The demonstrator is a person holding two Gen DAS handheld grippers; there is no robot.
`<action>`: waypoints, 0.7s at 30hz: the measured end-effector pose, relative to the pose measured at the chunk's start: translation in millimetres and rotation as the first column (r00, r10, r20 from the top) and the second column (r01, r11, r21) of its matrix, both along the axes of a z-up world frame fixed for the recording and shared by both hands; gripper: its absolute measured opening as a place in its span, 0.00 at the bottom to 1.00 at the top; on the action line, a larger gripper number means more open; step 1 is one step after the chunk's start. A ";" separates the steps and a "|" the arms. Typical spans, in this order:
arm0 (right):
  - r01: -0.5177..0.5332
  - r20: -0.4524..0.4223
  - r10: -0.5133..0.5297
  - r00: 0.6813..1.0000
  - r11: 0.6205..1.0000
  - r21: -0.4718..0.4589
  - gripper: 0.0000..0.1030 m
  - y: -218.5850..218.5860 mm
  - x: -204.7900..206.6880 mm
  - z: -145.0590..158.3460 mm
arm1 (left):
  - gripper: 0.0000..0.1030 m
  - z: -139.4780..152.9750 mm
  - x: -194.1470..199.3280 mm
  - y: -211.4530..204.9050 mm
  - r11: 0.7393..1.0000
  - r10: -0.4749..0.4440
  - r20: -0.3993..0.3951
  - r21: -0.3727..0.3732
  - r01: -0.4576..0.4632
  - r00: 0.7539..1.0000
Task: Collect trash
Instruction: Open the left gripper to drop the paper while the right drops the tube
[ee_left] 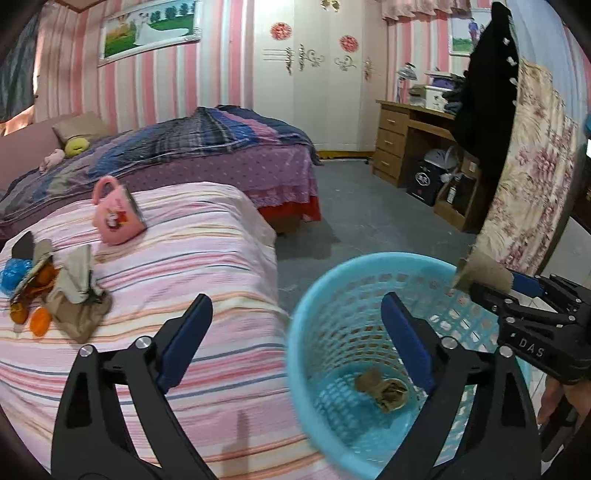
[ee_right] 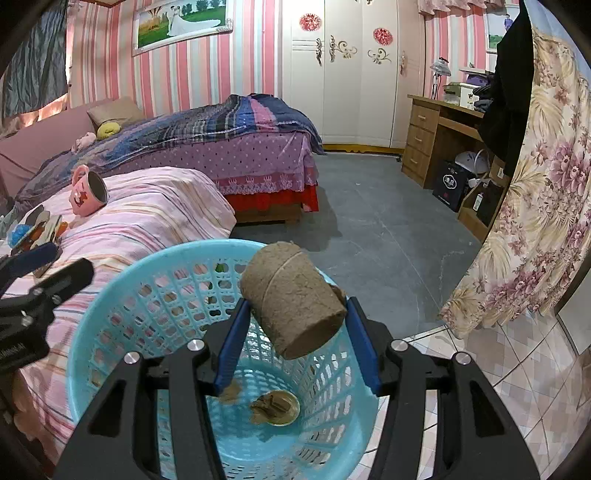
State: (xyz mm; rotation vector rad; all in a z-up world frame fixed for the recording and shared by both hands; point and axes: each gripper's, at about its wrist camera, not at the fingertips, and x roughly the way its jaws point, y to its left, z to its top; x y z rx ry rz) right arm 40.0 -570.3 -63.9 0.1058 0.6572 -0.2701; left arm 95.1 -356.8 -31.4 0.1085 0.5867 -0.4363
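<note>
Both hand-held grippers hang over a blue plastic basket [ee_right: 110, 332] that stands on the floor beside a low surface draped in a pink striped cloth [ee_left: 207, 236]. Left of the left gripper [ee_left: 295, 321], on that cloth, lies a heap of litter [ee_left: 48, 288]: crumpled brown paper, a blue wad and orange pieces. Farther back on the cloth, ahead and to the left, a pink mug [ee_left: 116, 212] lies on its side. Its jaws stand wide apart with nothing between the blue pads; the basket's near rim shows in the gap. Below them, on the basket's bottom, lies a crumpled brown scrap [ee_left: 382, 391].

To the right, the right gripper [ee_right: 297, 343] is about half open and clamps a brown cardboard tube [ee_right: 291, 299] between its pads, the tube tilted above the basket's mouth. Part of the person's hand shows under this gripper in the left wrist view.

Beyond the basket lies grey floor [ee_right: 369, 229]. Ahead and left stands a bed [ee_right: 236, 147] with a plaid blanket and a purple dotted skirt, against pink striped wallpaper bearing a framed picture [ee_right: 181, 22]. Straight ahead is a white wardrobe [ee_right: 351, 74], right of it a wooden desk [ee_right: 432, 136] with drawers, and nearest on the right a flowered curtain [ee_right: 546, 206] above pale tiles.
</note>
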 end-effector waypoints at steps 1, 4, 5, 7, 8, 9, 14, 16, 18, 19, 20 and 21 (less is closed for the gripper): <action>-0.003 0.001 0.003 1.000 1.000 0.000 0.52 2.5 1.2 0.3 | 0.90 1.0 0.8 6.0 1.000 0.008 0.001 -0.001 -0.008 1.000; -0.016 0.000 0.016 1.000 1.000 -0.006 0.52 9.6 5.5 1.2 | 0.90 4.2 0.8 21.9 1.000 0.028 0.020 0.012 -0.029 0.999; -0.019 -0.002 0.019 1.000 1.000 -0.009 0.52 11.6 6.5 1.5 | 0.90 5.6 0.8 26.7 0.999 0.036 0.028 0.018 -0.036 0.999; -0.024 -0.005 0.024 1.000 1.000 -0.016 0.57 18.8 10.1 3.0 | 0.92 9.7 1.2 40.4 0.998 0.058 0.046 0.023 -0.059 0.997; -0.029 -0.003 0.029 1.000 0.999 -0.013 0.59 20.6 10.9 3.6 | 0.93 11.9 1.6 47.9 0.997 0.070 0.051 0.021 -0.071 0.996; -0.030 -0.001 0.030 1.000 0.999 -0.012 0.65 21.6 11.1 3.8 | 0.93 13.5 2.1 53.0 0.997 0.079 0.052 0.018 -0.080 0.996; -0.016 0.004 0.016 1.000 0.999 -0.037 0.76 37.3 17.9 8.5 | 0.94 19.8 4.0 86.1 0.993 0.121 0.043 0.013 -0.121 0.992; -0.018 0.009 0.018 1.000 0.999 -0.031 0.80 42.9 21.5 11.4 | 0.94 21.8 2.5 99.3 0.990 0.136 0.060 0.026 -0.138 0.989; -0.022 0.020 0.022 1.000 1.000 -0.016 0.85 47.9 23.8 13.6 | 0.94 25.0 0.8 111.0 0.987 0.151 0.080 0.035 -0.154 0.985; -0.031 0.030 0.031 0.999 1.000 0.003 0.86 52.0 25.7 15.7 | 0.94 26.8 0.3 118.4 0.986 0.160 0.088 0.039 -0.164 0.983; -0.039 0.036 0.039 0.999 0.999 0.015 0.86 55.5 27.0 17.2 | 0.94 28.2 0.1 123.8 0.984 0.167 0.092 0.041 -0.171 0.982; -0.048 0.041 0.047 0.998 0.999 0.018 0.86 63.0 30.5 19.9 | 0.94 29.7 0.1 131.1 0.983 0.176 0.095 0.041 -0.180 0.980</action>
